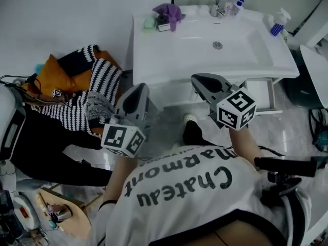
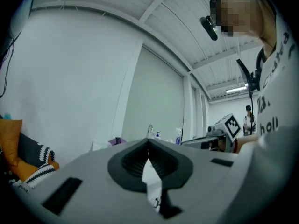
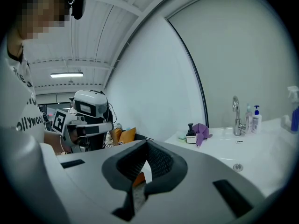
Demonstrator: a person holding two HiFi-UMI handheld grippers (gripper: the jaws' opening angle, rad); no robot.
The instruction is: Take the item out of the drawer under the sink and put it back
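The white sink (image 1: 169, 45) stands ahead of me, and its white drawer unit (image 1: 262, 94) shows below the basin's front edge. Whether a drawer is open I cannot tell, and no item from it is in sight. My left gripper (image 1: 139, 89) is held level in front of the sink's left corner, jaws shut and empty; its own view (image 2: 148, 144) shows the pads meeting. My right gripper (image 1: 199, 80) sits just under the basin's front edge, tilted slightly down, and in its own view (image 3: 145, 143) its pads also meet with nothing between them.
On the sink are a purple cloth (image 1: 169, 12), a green soap (image 1: 149, 23), a tap (image 1: 218, 3), small bottles (image 1: 233, 5) and a spray bottle (image 1: 279, 22). Striped and orange cushions (image 1: 84, 88) are piled at the left. A white machine (image 3: 89, 107) stands behind them.
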